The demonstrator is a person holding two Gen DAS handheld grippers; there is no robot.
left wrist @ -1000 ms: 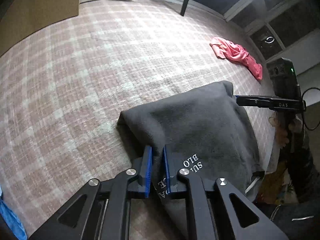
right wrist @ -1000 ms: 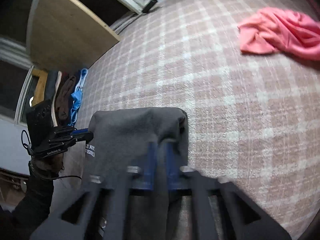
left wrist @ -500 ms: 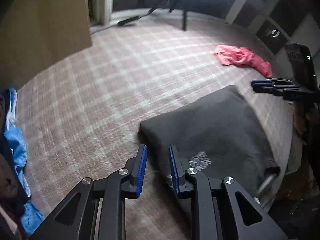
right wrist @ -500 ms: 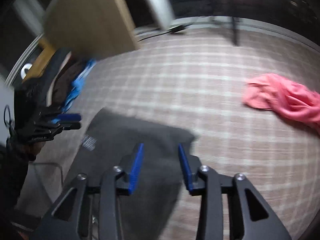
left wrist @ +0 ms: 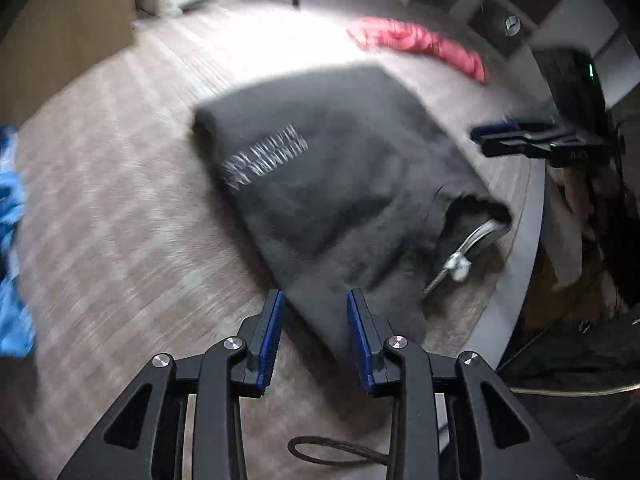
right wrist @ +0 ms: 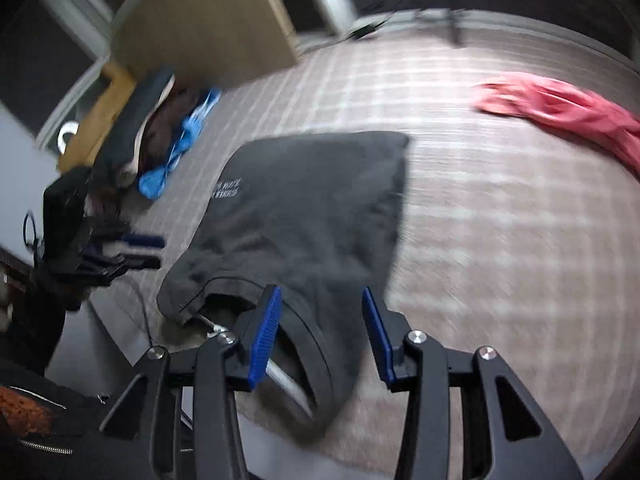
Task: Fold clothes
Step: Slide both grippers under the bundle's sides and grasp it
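A dark grey T-shirt [left wrist: 340,168] with white lettering lies folded on the plaid cloth of the table; it also shows in the right wrist view [right wrist: 312,208]. My left gripper [left wrist: 314,336] is open and empty, hovering over the shirt's near corner. My right gripper [right wrist: 322,336] is open and empty above the shirt's collar end, and shows at the right of the left wrist view [left wrist: 504,138]. The left gripper shows at the left of the right wrist view [right wrist: 140,252]. A clothes hanger's metal hook [left wrist: 460,256] pokes from under the shirt.
A crumpled pink garment [left wrist: 420,40] lies on the far part of the table, also seen in the right wrist view [right wrist: 568,116]. A pile of blue and dark clothes [right wrist: 168,136] sits at the left edge. The table's edge [left wrist: 516,264] runs close by the shirt.
Both grippers let go of the grey shirt, opened and drew back and up. The shirt now lies flat, folded over on the table.
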